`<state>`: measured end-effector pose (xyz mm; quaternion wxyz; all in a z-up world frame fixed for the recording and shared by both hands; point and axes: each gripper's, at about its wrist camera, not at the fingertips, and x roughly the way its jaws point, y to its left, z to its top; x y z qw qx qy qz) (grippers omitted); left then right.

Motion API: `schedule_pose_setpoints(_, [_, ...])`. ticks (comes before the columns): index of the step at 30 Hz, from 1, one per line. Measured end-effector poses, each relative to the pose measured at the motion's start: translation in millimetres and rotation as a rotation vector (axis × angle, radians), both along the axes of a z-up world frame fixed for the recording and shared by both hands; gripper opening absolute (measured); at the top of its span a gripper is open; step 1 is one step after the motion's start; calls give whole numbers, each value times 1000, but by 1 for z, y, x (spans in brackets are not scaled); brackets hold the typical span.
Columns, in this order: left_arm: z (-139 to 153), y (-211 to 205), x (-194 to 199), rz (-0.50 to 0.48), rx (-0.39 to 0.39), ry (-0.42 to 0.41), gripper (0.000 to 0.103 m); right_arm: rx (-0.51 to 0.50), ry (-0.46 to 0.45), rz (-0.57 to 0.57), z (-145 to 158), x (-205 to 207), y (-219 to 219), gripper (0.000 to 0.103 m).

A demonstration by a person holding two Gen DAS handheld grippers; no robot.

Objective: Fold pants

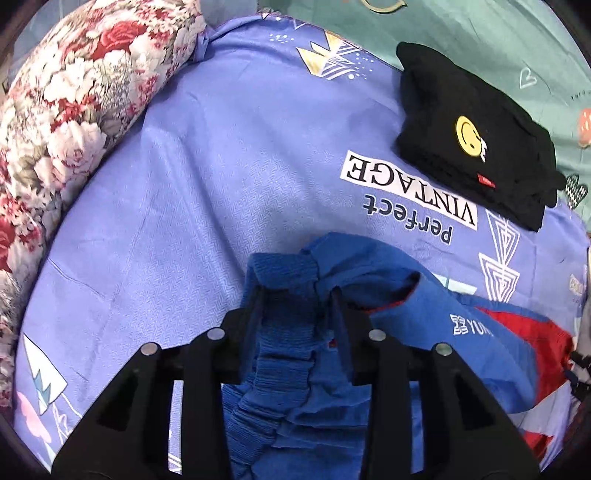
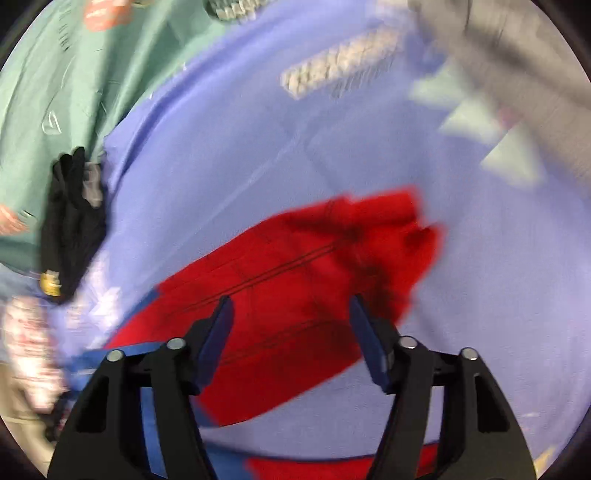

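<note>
The pants are blue and red. In the left wrist view my left gripper (image 1: 297,291) is shut on their blue ribbed waistband (image 1: 284,273), with blue cloth bunched between the fingers (image 1: 338,317). The rest of the pants (image 1: 480,332) trails to the right, with white lettering and a red panel. In the blurred right wrist view my right gripper (image 2: 290,304) is open and empty just above the red pants leg (image 2: 295,280), which lies on the sheet.
A lilac printed bedsheet (image 1: 207,192) covers the bed. A folded black garment (image 1: 476,136) with a yellow smiley lies at the far right; it also shows in the right wrist view (image 2: 70,221). A floral quilt (image 1: 66,110) lines the left. Green sheet (image 1: 498,29) lies beyond.
</note>
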<state>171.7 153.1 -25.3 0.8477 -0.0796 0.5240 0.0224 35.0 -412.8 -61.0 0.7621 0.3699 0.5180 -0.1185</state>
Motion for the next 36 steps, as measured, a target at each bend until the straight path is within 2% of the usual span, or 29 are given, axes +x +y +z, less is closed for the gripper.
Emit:
schedule_pose_setpoints(1, [1,0,0,1,0,0,36,51,-5,32,-6,7,-2,51])
schedule_pose_setpoints(3, [5,2,0,-3,3,-3,36,28,15,67,-14,15,-5,42])
schedule_pose_setpoints(4, [6,2,-1,-9,6,-5,36,2,45,46,-22,18,-14,33])
schedule_pose_setpoints(5, [7,2,-3,-17,10,-7,36,-10,44,-6,-25,16,-24,10])
schedule_pose_setpoints(6, [9,2,-5,-23,11,-9,36,-44,57,-72,-25,13,-35,0])
schedule_pose_setpoints(7, [10,2,-7,-29,9,-11,36,-108,77,-129,-21,10,-41,0])
schedule_pose_setpoints(8, [10,2,-9,-35,9,-14,36,-135,77,-140,-18,10,-41,0])
schedule_pose_setpoints(9, [10,2,-10,-39,11,-18,36,-183,58,-100,-7,15,-30,5])
schedule_pose_setpoints(10, [9,2,-10,-44,10,-18,37,-226,39,-47,2,20,-18,6])
schedule_pose_setpoints(11, [7,2,-10,-50,9,-13,37,-290,0,58,16,28,6,6])
schedule_pose_setpoints(12, [5,2,-9,-52,10,-9,37,-327,-24,128,25,34,23,16])
schedule_pose_setpoints(13, [4,3,-9,-52,9,-5,37,-352,-46,204,33,41,43,29])
schedule_pose_setpoints(14, [3,4,-8,-47,0,-4,37,-362,-53,271,36,49,59,75])
schedule_pose_setpoints(15, [3,5,-9,-43,-9,-5,37,-381,-54,338,38,58,75,93])
schedule_pose_setpoints(17, [6,6,-11,-40,-28,-11,37,-458,-75,473,38,72,103,93])
schedule_pose_setpoints(19, [10,7,-15,-50,-40,-25,37,-546,-53,666,29,84,137,93])
schedule_pose_setpoints(22, [17,8,-24,-84,-51,-48,37,-536,-41,801,21,92,158,93])
schedule_pose_setpoints(26, [22,14,-35,-98,-86,-65,37,-664,-43,957,9,100,186,92])
schedule_pose_setpoints(28, [22,16,-36,-98,-89,-64,37,-698,-9,1008,1,103,189,79])
schedule_pose_setpoints(29, [22,16,-36,-99,-92,-63,37,-690,8,1026,-2,107,190,68])
schedule_pose_setpoints(32, [22,16,-34,-99,-92,-62,37,-614,28,1025,-7,113,189,61])
schedule_pose_setpoints(34, [22,15,-31,-105,-83,-63,37,-554,36,1025,-6,119,186,47])
schedule_pose_setpoints(35, [22,14,-29,-107,-77,-59,37,-530,33,1025,-5,120,185,30])
schedule_pose_setpoints(36, [21,14,-26,-109,-77,-54,37,-542,33,1014,-2,121,184,3])
